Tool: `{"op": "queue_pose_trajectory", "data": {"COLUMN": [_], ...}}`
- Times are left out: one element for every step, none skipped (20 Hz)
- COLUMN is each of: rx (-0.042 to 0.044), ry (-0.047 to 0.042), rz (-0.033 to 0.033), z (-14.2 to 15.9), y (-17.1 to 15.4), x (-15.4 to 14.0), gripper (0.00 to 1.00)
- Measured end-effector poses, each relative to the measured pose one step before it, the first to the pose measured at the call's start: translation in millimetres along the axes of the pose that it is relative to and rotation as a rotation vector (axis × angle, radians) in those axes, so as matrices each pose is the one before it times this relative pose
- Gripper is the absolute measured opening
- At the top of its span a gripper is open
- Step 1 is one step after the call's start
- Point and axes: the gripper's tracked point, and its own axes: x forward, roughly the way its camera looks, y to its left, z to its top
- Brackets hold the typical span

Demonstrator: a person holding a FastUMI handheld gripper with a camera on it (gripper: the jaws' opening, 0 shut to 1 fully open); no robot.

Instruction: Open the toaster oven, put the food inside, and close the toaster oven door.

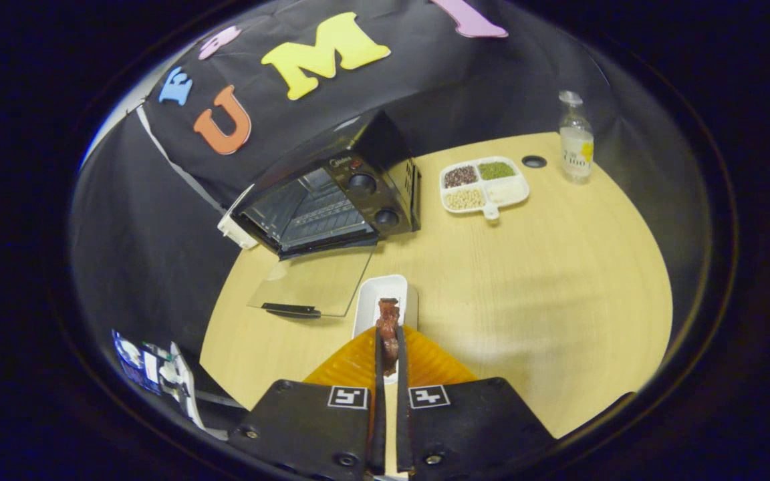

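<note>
Up close, the gripper had its two fingers drawn nearly together, with only a thin slit between them, and both pressed on a dark reddish-brown piece of food that stood up from between the tips. The food was held over a small white rectangular dish, which lay on the pale wooden table just ahead of the fingers. Whether the food's lower end touched the dish could not be told, since the fingers hid it. Beyond the dish and a little to its left, the black toaster oven sat at the table's far edge against the dark cloth wall. Its glass door was swung fully down and lay flat over the tabletop, the dark handle at the near edge, close beside the dish. The oven's cavity stood open, a wire rack visible inside, and two round knobs sat on its right-hand panel. Well apart from the oven, farther back, a white divided tray held four sorts of beans or grains in separate compartments. Near it stood a clear bottle, upright, and a small dark round hole marked the tabletop between them.
</note>
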Motion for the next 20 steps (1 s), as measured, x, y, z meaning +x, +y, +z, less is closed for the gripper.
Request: {"op": "queue_pose_trajectory", "data": {"rx": [-0.036,-0.03148,-0.02958,-0.02449,-0.03094,-0.03,-0.02589,-0.03263,-0.02965,-0.02482,-0.0211,-0.02023,-0.02313,-0.02435,-0.02053,-0.01865,-0.01543,-0.01247,-0.00742,-0.00414], "ry": [-0.01844,-0.01639,-0.01364,-0.01342,-0.01486,-0.01331,-0.01395,-0.01417,-0.01519,-0.01282,-0.00835,-0.00638,-0.00531,-0.00549,-0.00552,-0.00406,-0.00293,-0.00322,-0.00229,-0.00387], "rz": [-0.023,-0.02046,-0.01665,-0.01333,-0.01287,-0.01562,-0.01815,-0.01413,-0.01293,-0.00948,-0.0036,-0.00084,-0.00125,-0.00295,-0.00075,0.00223,0.00314,0.00525,0.00765,0.01005], "z": [3.4,4.11,3.52,3.39,4.56,4.47,4.75,5.56,4.97,5.64,4.42,4.71,4.52,4.28,3.89,3.03,3.63,3.71,3.17,3.57], "y": [4.28,4.37,5.7,5.96,6.46,5.67,5.95,6.81,7.99,8.57,10.29,11.36,11.97,10.97,10.52,12.22,12.76,11.89,12.64,12.63], "x": [-6.17,-4.75,-5.1,-4.72,-4.63,-4.23,-3.44,-2.97,-2.17,-1.24,0.06,0.23,2.75,2.36,2.84,2.67,4.23,4.79,5.98,6.36], "gripper": [0.09,0.09,0.09,0.09,0.09,0.09,0.09,0.09,0.09,0.09,0.09,0.09,0.09,0.09,0.09,0.09,0.09,0.09,0.09,0.09]}}
